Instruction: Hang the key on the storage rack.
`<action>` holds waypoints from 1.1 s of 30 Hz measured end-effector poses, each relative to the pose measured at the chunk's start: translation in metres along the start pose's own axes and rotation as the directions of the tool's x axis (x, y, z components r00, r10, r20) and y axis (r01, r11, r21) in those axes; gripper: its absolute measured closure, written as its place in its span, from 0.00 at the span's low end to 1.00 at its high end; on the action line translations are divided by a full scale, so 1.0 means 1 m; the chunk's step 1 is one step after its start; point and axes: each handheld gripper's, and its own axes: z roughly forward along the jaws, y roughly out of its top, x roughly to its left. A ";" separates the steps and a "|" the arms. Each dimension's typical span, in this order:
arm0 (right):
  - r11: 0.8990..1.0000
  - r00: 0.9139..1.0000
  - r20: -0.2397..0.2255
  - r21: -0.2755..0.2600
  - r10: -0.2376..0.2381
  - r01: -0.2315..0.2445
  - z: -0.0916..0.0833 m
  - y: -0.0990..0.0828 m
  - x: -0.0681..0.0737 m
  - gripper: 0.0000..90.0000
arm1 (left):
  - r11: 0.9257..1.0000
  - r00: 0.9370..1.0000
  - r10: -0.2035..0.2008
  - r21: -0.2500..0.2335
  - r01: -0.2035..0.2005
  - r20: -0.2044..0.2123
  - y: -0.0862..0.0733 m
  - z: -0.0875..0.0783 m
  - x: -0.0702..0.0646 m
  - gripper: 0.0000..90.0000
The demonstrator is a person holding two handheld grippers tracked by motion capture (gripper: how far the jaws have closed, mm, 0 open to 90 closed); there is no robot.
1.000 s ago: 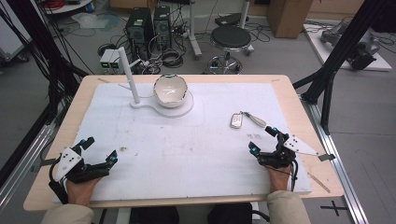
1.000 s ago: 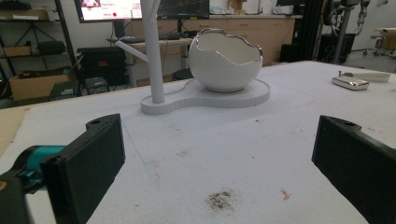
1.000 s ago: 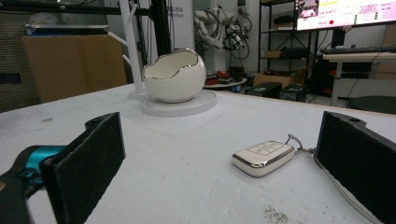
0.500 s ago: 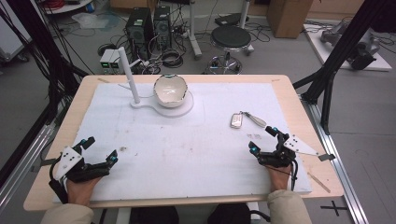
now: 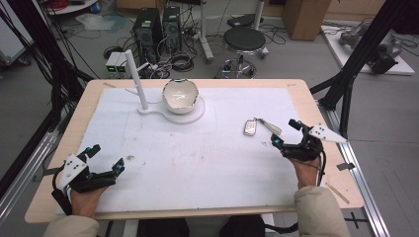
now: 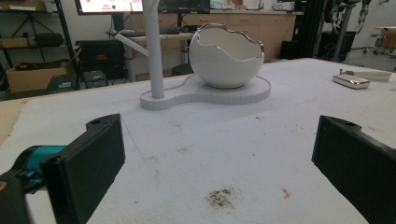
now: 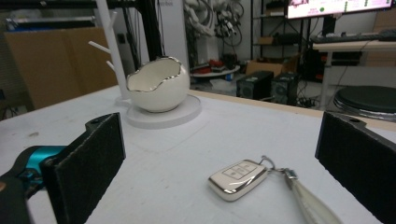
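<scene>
A white, stained mat [image 5: 197,148] is covering the light wooden worktop [image 5: 84,103]. The silver car key fob with a pale strap [image 5: 251,128] is lying flat at about 2 o'clock on the mat, just beyond the right gripper [image 5: 289,134], whose fingers are standing released and apart. The left gripper [image 5: 104,159] is resting at 8 o'clock, fingers likewise spread, holding nothing. The white egg-shaped ceramic bowl on its white stand [image 5: 181,96] is sitting at 12 o'clock. Beyond, computer towers [image 5: 157,25], cables and a black stool [image 5: 245,38] are crowding the grey floor
</scene>
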 end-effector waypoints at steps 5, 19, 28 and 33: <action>0.996 0.999 0.014 0.080 -0.034 0.033 0.006 0.028 -0.011 0.01 | 1.000 1.000 -0.007 0.000 0.007 0.001 0.000 0.000 0.001 0.03; 0.922 0.996 0.044 0.383 -0.076 0.054 0.040 0.072 -0.047 0.01 | 1.000 1.000 -0.014 0.013 0.014 -0.001 0.000 0.002 0.001 0.03; 0.786 0.986 0.046 0.609 -0.162 0.100 0.075 0.066 -0.063 0.01 | 1.000 1.000 -0.017 0.017 0.017 -0.002 0.001 0.002 0.001 0.03; 0.712 0.985 0.012 0.693 -0.171 0.115 0.089 0.054 -0.069 0.01 | 1.000 1.000 -0.017 0.019 0.018 -0.002 0.001 0.002 0.002 0.03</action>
